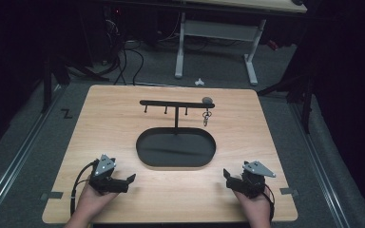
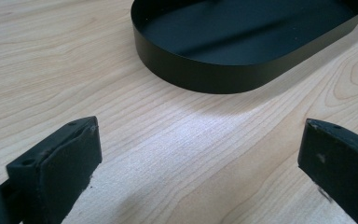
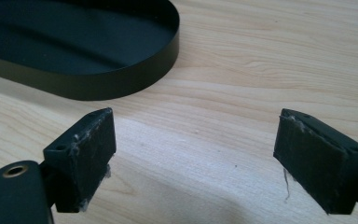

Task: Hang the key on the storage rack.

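Tray (image 1: 145, 159) – btwn left hand-held gripper (image 1: 129, 182) & right hand-held gripper (image 1: 228, 176), untouched.

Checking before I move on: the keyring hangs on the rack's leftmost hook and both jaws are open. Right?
Not quite. The keyring hangs at the rack's right end, not the leftmost hook, as the high view shows. Both the left gripper and right gripper are open.

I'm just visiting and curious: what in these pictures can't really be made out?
- Keyring hanging from the rack: too small in the high view to tell what is on it.
- Grey lump on the rack's end: too small to identify.
- Black tray: cut off by the top edge in the left gripper view.
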Demonstrator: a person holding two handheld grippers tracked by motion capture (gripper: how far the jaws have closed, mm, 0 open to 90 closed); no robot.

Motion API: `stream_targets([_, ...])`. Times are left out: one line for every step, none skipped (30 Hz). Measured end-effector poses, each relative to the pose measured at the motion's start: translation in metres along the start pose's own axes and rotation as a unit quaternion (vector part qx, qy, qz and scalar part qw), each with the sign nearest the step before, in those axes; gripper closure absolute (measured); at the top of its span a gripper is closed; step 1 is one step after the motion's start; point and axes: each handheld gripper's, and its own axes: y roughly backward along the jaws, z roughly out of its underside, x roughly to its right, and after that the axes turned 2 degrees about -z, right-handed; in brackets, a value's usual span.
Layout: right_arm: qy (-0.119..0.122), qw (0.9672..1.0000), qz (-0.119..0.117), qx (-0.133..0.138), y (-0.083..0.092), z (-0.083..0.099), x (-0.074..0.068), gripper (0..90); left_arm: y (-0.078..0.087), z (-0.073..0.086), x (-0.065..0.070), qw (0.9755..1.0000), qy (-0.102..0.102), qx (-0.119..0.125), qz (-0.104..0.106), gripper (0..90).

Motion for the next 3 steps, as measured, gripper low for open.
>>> stream_targets([0.001, 1.0000, -0.001, -0.002, -0.0009, 0.0000, -0.0011, 11.7, 0.0002, -0.0003, -0.0002, 1.0000, -0.001, 0.000, 0.002, 0.0])
stream_targets([0.000, 1.0000, -0.001, -0.004, -0.0013, -0.0001, -0.0013, 11.5, 0.0004, -0.0007, -0.0002, 1.0000, -0.004, 0.000, 0.004, 0.0])
stream_targets([-0.002, 1.0000, 0.000, -0.005, -0.0018, -0.0003, -0.0012, 11.5, 0.0006, -0.0009, 0.0001, 1.0000, -0.008, 0.000, 0.005, 0.0])
